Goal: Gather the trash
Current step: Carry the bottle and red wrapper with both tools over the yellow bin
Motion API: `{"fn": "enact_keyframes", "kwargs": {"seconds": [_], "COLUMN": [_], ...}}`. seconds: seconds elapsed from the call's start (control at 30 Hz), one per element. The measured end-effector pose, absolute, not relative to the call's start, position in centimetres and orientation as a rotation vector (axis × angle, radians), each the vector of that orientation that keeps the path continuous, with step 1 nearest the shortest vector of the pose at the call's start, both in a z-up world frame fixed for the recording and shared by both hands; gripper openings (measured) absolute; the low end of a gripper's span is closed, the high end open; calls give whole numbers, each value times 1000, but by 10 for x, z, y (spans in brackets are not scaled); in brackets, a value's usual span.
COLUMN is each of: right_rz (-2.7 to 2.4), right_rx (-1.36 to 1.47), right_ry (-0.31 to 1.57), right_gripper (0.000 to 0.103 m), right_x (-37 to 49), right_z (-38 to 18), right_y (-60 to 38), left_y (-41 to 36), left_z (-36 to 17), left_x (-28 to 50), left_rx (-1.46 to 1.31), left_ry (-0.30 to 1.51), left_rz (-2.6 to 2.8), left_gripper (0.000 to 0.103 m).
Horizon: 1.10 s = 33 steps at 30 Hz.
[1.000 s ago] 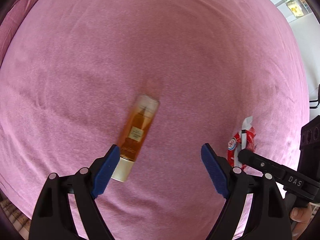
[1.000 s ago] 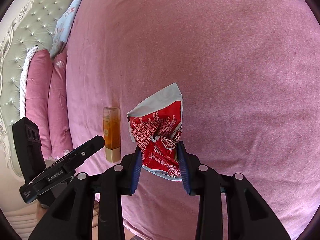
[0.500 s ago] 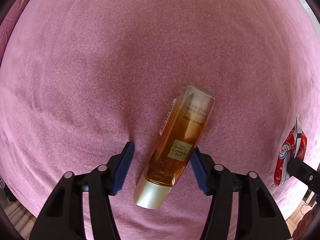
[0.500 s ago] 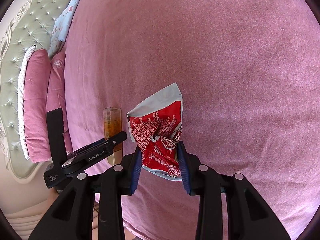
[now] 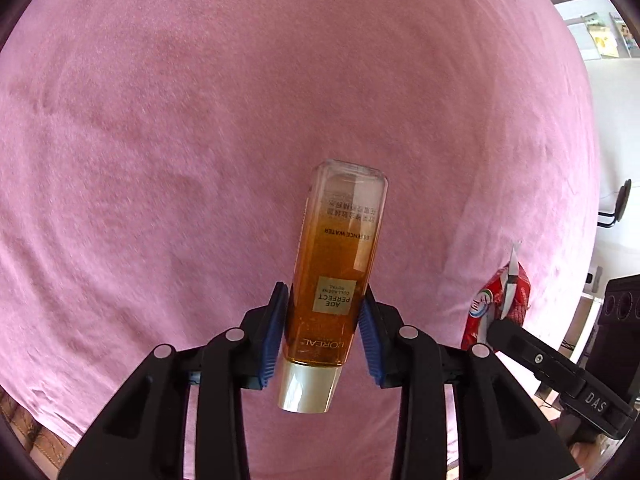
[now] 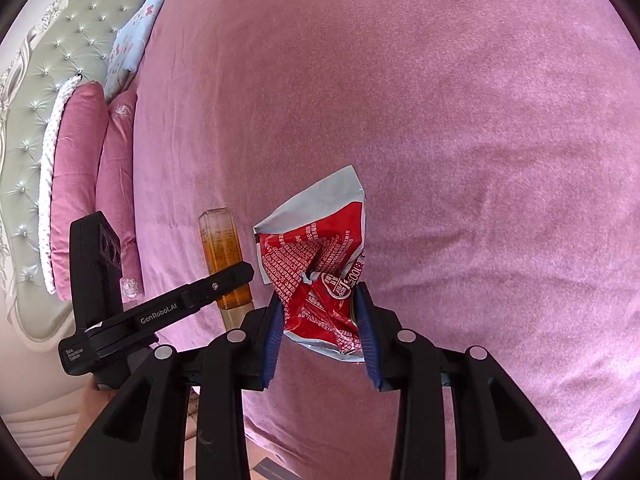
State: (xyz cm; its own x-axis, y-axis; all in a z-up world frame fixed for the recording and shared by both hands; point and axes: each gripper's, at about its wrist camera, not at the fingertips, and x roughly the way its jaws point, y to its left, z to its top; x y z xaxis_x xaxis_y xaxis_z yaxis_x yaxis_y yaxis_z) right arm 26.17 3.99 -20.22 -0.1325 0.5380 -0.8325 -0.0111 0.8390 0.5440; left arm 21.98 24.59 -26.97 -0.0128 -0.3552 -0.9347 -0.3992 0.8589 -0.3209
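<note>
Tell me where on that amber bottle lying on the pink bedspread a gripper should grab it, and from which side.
Grip the amber bottle across its lower body just above the cream cap, coming from above with one pad on each long flat side. It lies flat on the bedspread, so only the narrow width fits. The left gripper, jaws just closing, already grips it there.

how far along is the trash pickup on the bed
Both pieces are gripped: the right gripper is shut on the crumpled red wrapper, and the left gripper, its jaws just closing, now clamps the amber bottle. Left: carrying both away; no bin is visible.
</note>
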Motion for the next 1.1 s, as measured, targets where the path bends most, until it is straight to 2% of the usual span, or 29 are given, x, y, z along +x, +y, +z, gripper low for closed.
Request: {"fn": "enact_keyframes", "kwargs": {"seconds": [0.43, 1.1], "right_rz": [341, 52], "right_rx": [537, 859], "right_ry": [1590, 1399], "right_gripper": [34, 34], "right_x": [160, -4], "right_z": [-171, -142], "right_y": [-54, -232], "left_y": [138, -31], "left_z": [-240, -199], "left_x": [143, 94], "left_rx": [-499, -160], "left_ry": [1671, 1703], "left_rz": [-186, -497], "left_gripper": [35, 35]}}
